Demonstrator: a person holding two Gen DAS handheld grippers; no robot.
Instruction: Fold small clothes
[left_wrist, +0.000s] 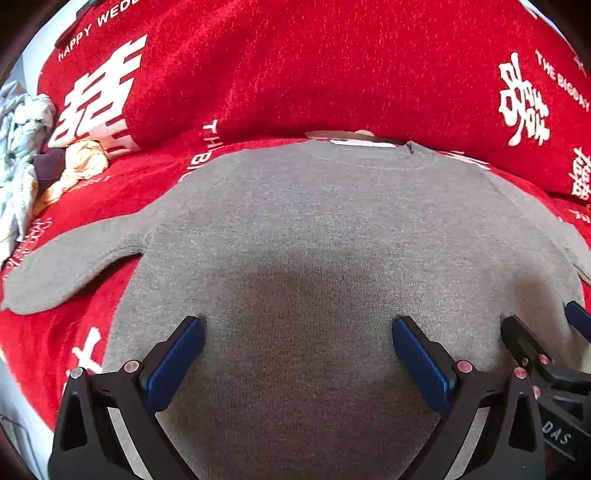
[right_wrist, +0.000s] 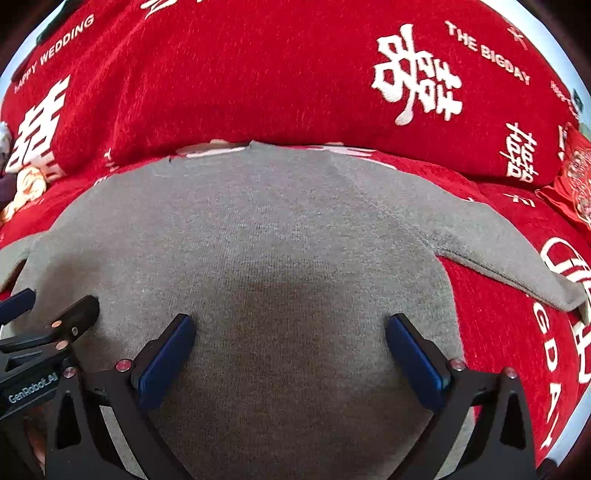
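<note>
A small grey knit sweater (left_wrist: 314, 229) lies flat on a red cover, neck at the far side, sleeves spread to left (left_wrist: 66, 273) and right (right_wrist: 517, 266). My left gripper (left_wrist: 298, 328) is open, its blue-padded fingers spread wide just over the lower body of the sweater. My right gripper (right_wrist: 291, 326) is open too, over the same part of the sweater (right_wrist: 288, 240), beside the left one. Each gripper shows at the edge of the other's view: the right one (left_wrist: 546, 332) and the left one (right_wrist: 48, 310). Neither holds anything.
The red cover (left_wrist: 295, 66) with white lettering rises into a backrest behind the sweater. A heap of pale clothes (left_wrist: 22, 147) and an orange-and-white cloth (left_wrist: 81, 162) lie at the far left. A red patterned cushion (right_wrist: 576, 177) sits at the far right.
</note>
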